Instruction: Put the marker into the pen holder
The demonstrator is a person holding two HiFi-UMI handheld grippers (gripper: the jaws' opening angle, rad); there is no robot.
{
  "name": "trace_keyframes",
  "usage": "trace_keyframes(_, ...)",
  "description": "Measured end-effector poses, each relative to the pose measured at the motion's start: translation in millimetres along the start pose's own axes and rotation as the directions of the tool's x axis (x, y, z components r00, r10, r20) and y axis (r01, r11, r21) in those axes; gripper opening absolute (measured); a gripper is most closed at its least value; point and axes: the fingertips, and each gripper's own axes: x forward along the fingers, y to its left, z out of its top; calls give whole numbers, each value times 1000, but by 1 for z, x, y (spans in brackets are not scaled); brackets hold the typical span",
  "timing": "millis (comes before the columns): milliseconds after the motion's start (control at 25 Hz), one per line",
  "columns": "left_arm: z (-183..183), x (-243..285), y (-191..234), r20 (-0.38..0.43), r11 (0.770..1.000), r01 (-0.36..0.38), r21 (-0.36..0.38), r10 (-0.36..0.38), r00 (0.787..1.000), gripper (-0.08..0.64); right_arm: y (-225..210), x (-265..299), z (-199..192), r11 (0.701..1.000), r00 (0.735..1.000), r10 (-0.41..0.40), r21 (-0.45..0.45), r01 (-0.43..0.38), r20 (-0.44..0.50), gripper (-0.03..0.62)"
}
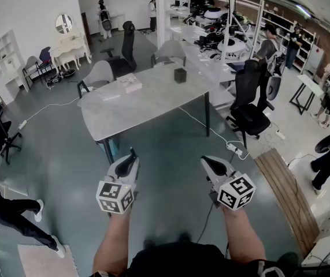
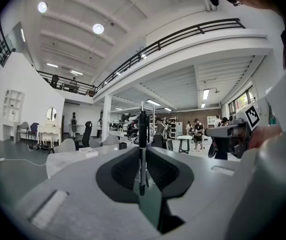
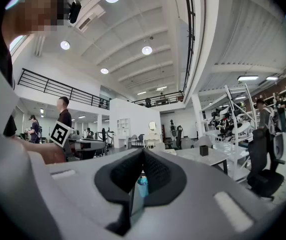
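Observation:
A slim black marker stands upright between the jaws of my left gripper, which is shut on it; its tip pokes out past the jaws. The pen holder, a small black cube-shaped cup, stands near the far right edge of the grey table, well ahead of both grippers. It also shows small in the left gripper view and the right gripper view. My right gripper is held beside the left one, jaws closed with nothing gripped.
A pale book or box lies on the table's far left part. Grey chairs and a black office chair ring the table. A cable with a power strip crosses the floor. People stand at the room's edges.

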Motion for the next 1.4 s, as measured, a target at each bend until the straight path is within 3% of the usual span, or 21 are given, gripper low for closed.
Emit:
trace_keyframes(360,-10,13,-20,-17,1000,-11,0,11,1000,52,-21,-10,-18,999,1000,5,44,-5,-3,2)
trace_keyframes(640,-11,26,-51,-15,999,0,32,1,1000,52,-34,-32,-28,999,999,34,3,-34,-20,2)
trace_keyframes(880,-10,39,-60,-35,998,-19,56,21,999,52,-56,-42,-35,998,998,52,29,-51,-38,3)
trace_keyframes(1120,-22,66,-48,-54,1000,5,30,-4,999,52,-79,-18,-46,996,997,50,81,-45,-62,3)
trace_keyframes(1400,-17,141,-13,-30,999,46,16,-45,999,52,-132,31,-51,995,995,20,101,-10,-99,3)
